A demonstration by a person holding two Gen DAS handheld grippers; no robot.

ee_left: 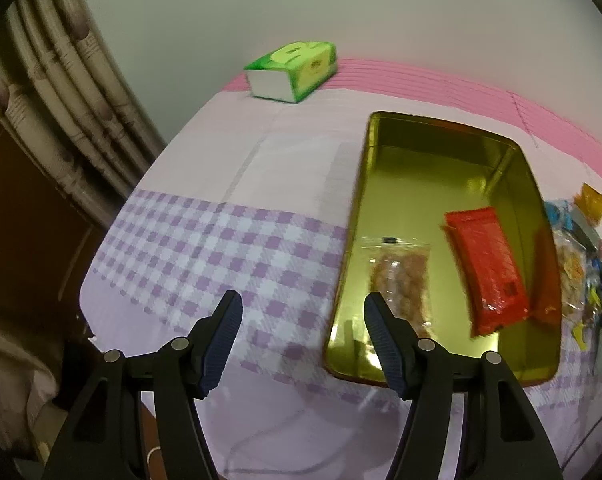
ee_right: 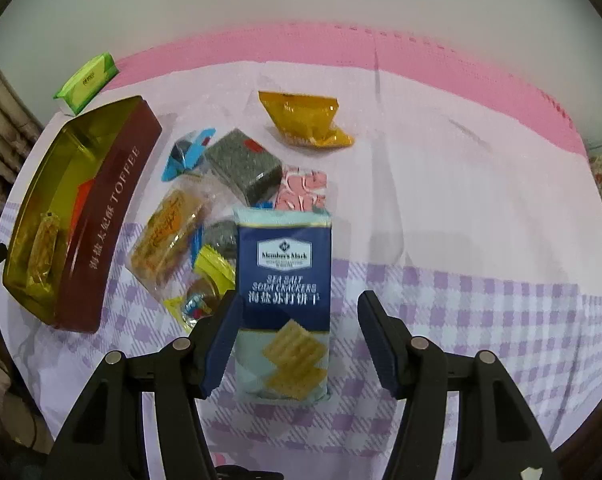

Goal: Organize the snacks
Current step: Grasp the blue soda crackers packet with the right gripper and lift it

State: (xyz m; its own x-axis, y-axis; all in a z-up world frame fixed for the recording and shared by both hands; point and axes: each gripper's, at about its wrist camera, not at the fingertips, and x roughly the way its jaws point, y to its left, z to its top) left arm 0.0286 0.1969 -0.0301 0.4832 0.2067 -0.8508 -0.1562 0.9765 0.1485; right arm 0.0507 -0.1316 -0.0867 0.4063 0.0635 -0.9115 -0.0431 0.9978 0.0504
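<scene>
A gold-lined toffee tin [ee_left: 433, 168] lies open on the table and also shows in the right wrist view [ee_right: 113, 216]. It holds a red packet [ee_left: 489, 268] and a clear bag of brown snacks [ee_left: 401, 276]. My left gripper [ee_left: 301, 340] is open and empty, just left of the tin's near corner. My right gripper [ee_right: 297, 340] is open, its fingers either side of a blue sea salt soda cracker pack [ee_right: 285, 292] lying on the cloth. Several loose snacks lie beyond: a yellow pouch [ee_right: 305, 120], a grey packet [ee_right: 245, 164], a pink packet [ee_right: 301, 190] and a clear biscuit bag [ee_right: 167, 232].
A green tissue pack [ee_left: 297, 70] sits at the far left edge of the table by the wall. A curtain [ee_left: 61, 92] hangs to the left. The checked purple cloth [ee_right: 481, 312] covers the table, with a pink mat [ee_right: 441, 64] at the back.
</scene>
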